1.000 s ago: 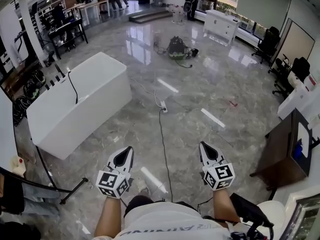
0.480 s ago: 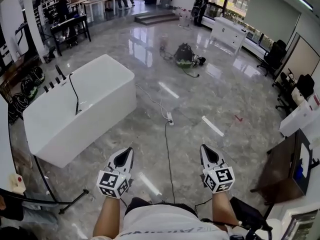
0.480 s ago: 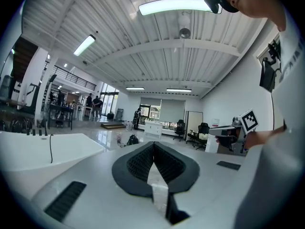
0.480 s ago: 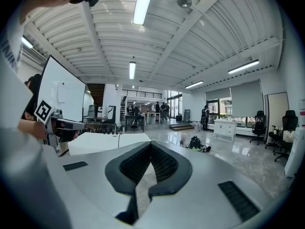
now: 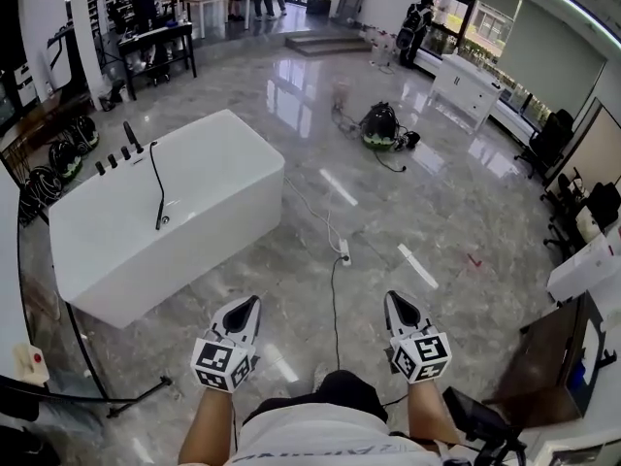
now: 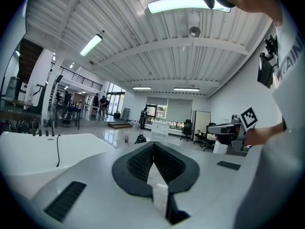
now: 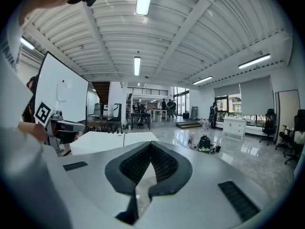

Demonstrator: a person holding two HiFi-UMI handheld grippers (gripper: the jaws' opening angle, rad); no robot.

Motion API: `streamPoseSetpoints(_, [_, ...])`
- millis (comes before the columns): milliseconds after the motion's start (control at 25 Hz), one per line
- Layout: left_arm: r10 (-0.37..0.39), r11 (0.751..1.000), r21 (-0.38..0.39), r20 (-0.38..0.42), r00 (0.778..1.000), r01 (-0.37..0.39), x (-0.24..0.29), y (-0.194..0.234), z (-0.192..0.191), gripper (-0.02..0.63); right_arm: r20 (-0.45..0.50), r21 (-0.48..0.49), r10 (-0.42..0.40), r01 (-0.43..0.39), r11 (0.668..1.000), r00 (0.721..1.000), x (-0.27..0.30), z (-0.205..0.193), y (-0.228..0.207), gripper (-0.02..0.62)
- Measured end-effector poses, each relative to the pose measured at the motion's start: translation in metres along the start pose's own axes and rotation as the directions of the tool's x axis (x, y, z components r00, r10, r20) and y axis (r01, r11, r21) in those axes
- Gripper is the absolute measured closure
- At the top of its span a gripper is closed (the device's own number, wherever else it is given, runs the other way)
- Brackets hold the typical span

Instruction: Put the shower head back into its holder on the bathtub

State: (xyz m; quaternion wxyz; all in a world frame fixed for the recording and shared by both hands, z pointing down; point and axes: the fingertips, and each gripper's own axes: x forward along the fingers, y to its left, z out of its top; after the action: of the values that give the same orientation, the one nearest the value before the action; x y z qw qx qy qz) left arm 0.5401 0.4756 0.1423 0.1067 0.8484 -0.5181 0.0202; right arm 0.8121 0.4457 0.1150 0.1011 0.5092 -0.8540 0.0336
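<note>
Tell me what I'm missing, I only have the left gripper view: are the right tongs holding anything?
Observer: No. The right gripper view shows the right tongs shut, with nothing between them.
Operator: How near is the bathtub? The gripper body blocks my view of the floor.
Observer: The head view puts the bathtub ahead and to the left, with floor between it and the left tongs; no contact.
Operator: Anything lying on the floor ahead?
Observer: Yes, a white power strip lies ahead between the two tongs, its black cable running back toward the person.
</note>
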Motion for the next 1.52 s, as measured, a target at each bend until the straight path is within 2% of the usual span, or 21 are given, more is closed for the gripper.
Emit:
streamPoseSetpoints(160, [0.023,1.0,-0.013,-0.01,1.0,-0.023,0.023,0.029,-0.006,0.588,0.01,0.021,0.031,-0.032,0.999,0.999,0.048,-0.002,-0.005,0.589])
streamPoseSetpoints(320, [0.06,0.998,0.005,-0.011,0.998,-0.06,0.07,0.058,0.006,0.588,0.029,0.038,0.066,-0.067,0.997,0.997,0.108,0.0,-0.03,0.589])
streamPoseSetpoints(640, [0.128,0.992,0.023,0.016,0.992,-0.128,0.204,0.091,0.055,0.588,0.054,0.051,0.128,-0.131,0.99,0.99,0.225,0.025,-0.131,0.589])
streamPoseSetpoints(800, [0.193,0.981,0.027,0.045,0.98,-0.194,0.264,0.102,0.075,0.588,0.053,0.046,0.181,-0.183,0.982,0.982,0.281,0.034,-0.184,0.589])
streamPoseSetpoints(920, [0.252,0.967,0.019,0.043,0.967,-0.253,0.288,0.113,0.081,0.588,0.052,0.044,0.233,-0.236,0.971,0.971,0.322,0.039,-0.206,0.589])
streamPoseSetpoints(1120, [0.348,0.937,0.028,-0.001,0.938,-0.347,0.298,0.157,0.084,0.588,0.051,0.066,0.318,-0.321,0.945,0.947,0.391,0.041,-0.197,0.589])
streamPoseSetpoints(1240, [0.392,0.92,0.017,0.001,0.92,-0.392,0.298,0.179,0.094,0.588,0.044,0.078,0.368,-0.37,0.926,0.929,0.42,0.041,-0.184,0.589])
streamPoseSetpoints(1520, [0.432,0.902,0.01,0.029,0.902,-0.432,0.304,0.242,0.097,0.588,0.045,0.04,0.423,-0.425,0.904,0.905,0.488,0.055,-0.146,0.589])
